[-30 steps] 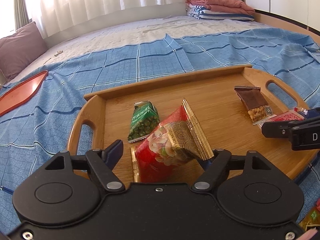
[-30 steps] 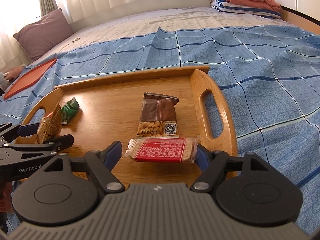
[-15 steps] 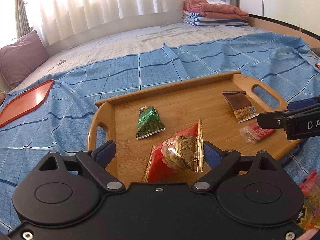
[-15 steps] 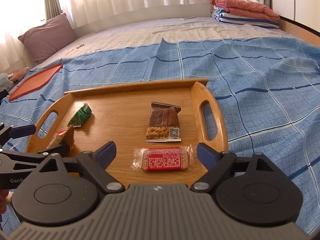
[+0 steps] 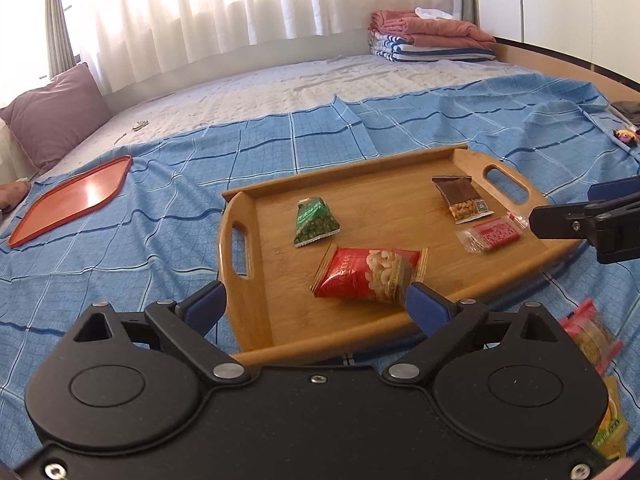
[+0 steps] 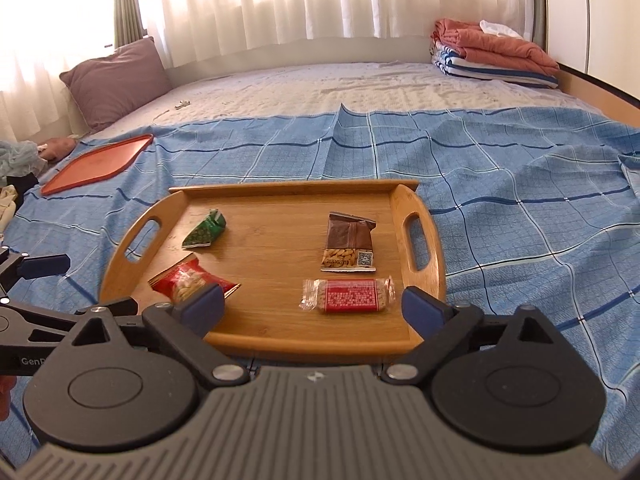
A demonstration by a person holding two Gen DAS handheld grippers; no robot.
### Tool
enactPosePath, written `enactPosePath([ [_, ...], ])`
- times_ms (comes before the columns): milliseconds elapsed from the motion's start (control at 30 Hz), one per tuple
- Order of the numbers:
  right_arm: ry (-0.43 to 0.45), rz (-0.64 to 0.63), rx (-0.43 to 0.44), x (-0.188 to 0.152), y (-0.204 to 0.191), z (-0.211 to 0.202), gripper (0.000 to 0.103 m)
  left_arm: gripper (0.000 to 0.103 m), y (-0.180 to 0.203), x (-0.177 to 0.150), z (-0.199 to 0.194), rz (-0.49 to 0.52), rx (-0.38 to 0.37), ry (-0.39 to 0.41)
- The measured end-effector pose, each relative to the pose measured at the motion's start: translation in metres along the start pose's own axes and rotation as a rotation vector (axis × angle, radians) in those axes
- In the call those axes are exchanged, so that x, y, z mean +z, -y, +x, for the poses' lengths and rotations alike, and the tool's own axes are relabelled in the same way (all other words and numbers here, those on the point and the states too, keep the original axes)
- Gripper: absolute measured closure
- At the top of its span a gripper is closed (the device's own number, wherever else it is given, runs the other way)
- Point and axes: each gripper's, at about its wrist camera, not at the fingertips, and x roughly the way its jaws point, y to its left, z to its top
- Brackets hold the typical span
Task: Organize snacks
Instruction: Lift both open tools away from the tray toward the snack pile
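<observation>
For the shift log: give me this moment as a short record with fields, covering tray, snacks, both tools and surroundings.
surface: blue checked bedspread
tray: wooden tray with two cut-out handles, lying on the bedspread
snacks on tray: green pea packet; red cashew packet; brown peanut packet; red wrapped cracker bar
left tool: jaws just opened, cashew packet released
right tool: jaws just opened, cracker bar released
elsewhere: orange tray; purple pillow; folded blankets
</observation>
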Motion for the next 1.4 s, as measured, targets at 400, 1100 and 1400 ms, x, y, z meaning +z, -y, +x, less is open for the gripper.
enactPosePath([
  [400, 0.041, -0.031, 0.01, -0.035, -0.013, -0.053, 0.0, 0.005, 0.002, -0.04, -0.05, -0.05, -0.035, -0.011],
  [1100, 0.011, -0.012, -0.007, -0.13, -0.014, -0.095, 0.0, 0.005, 0.028, -0.119, -0.103, -0.061, -0.107, -0.017],
  [1400, -0.008, -0.098, -0.013, -0.164, -0.03, -0.106, 0.0, 0.005, 0.049, -0.142, -0.111, -0.005, -0.151, -0.05],
])
